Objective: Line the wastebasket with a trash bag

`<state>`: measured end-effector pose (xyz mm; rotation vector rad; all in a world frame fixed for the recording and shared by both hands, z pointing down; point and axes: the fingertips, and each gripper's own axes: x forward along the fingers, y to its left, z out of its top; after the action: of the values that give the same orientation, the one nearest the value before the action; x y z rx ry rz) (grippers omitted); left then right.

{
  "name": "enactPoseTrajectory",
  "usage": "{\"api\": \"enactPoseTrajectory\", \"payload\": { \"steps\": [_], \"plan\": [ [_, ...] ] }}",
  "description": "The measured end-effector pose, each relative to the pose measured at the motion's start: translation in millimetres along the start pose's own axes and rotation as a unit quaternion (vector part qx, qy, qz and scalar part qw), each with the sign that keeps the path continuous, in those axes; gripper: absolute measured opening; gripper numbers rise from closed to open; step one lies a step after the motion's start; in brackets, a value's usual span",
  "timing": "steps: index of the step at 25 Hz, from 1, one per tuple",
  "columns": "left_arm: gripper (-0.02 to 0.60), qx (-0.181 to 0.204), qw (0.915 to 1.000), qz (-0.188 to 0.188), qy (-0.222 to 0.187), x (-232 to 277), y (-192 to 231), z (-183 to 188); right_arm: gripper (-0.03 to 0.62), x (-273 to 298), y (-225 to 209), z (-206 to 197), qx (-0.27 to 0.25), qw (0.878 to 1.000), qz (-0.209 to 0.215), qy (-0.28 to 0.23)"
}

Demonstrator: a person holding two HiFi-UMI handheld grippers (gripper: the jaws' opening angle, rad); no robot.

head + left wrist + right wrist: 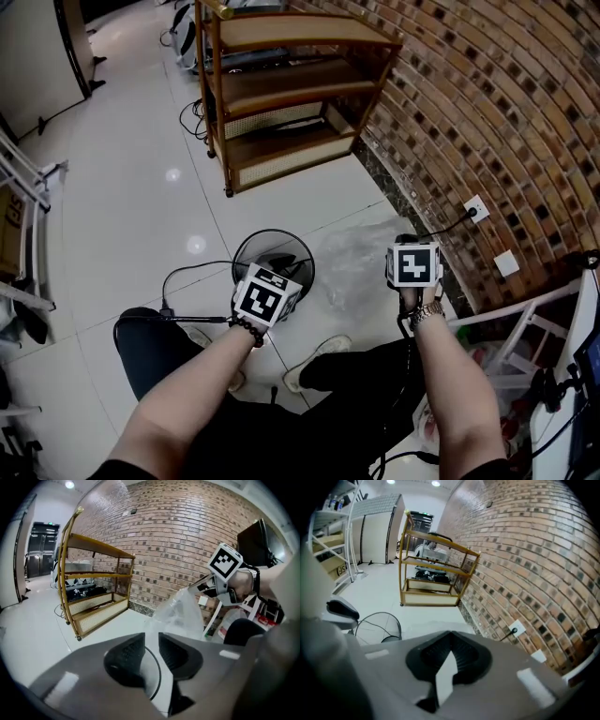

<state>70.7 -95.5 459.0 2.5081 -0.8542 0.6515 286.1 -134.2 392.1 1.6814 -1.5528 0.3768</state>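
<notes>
Glossy white tile floor (141,187) runs out to a wooden shelf unit (281,94) at twelve o'clock, with a brick wall (487,112) curving down from two to four o'clock. The black wire wastebasket (272,251) stands on the tiles just ahead of the person's knees. The clear trash bag (361,262) hangs at its three o'clock, outside it and not yet over the rim.

The left gripper (151,644) has its jaws drawn close with only a narrow slit showing. The film runs up out of that slit, so it looks pinched on one edge of the bag, directly above the basket rim. The right gripper (450,653) is closed tight on a pale strip of the same film. The bag is stretched between the two, its body sagging toward the floor at the right gripper's seven o'clock.

The risks, as I judge them:
- The film is thin and slick, so a pull to spread the mouth could slide it out of the looser left hold.
- The basket looks light on a smooth floor, so dragging plastic over its rim may tip or push it away.
- Both jaws may be gripping both layers together, which would leave the mouth shut.
</notes>
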Motion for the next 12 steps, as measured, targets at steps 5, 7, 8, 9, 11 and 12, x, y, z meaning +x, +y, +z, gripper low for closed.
{"api": "enactPoseTrajectory", "payload": {
  "steps": [5,7,8,9,11,12],
  "plan": [
    [0.174,-0.065,0.9977,-0.020,-0.005,6.4,-3.7,-9.1,0.002,-45.5,-8.3,34.5,0.000,0.999,0.015,-0.032],
    [0.200,-0.087,0.9958,-0.028,-0.005,7.0,-6.6,-12.1,0.002,-65.1,-7.3,51.8,-0.005,0.998,0.026,-0.053],
    [0.206,-0.097,0.9948,-0.031,-0.006,7.2,-7.8,-13.1,0.002,-76.5,-6.1,60.1,-0.007,0.998,0.030,-0.060],
    [0.214,-0.108,0.9936,-0.033,-0.007,7.2,-8.6,-13.5,0.002,-88.9,-4.4,68.2,-0.010,0.997,0.035,-0.067],
    [0.222,-0.127,0.9913,-0.034,-0.013,6.3,-9.5,-12.3,0.002,-108.5,-1.8,82.6,-0.015,0.995,0.046,-0.085],
    [0.229,-0.134,0.9903,-0.035,-0.016,6.2,-10.3,-11.3,0.002,-115.5,-1.1,88.7,-0.017,0.994,0.054,-0.097]
  ]
}}
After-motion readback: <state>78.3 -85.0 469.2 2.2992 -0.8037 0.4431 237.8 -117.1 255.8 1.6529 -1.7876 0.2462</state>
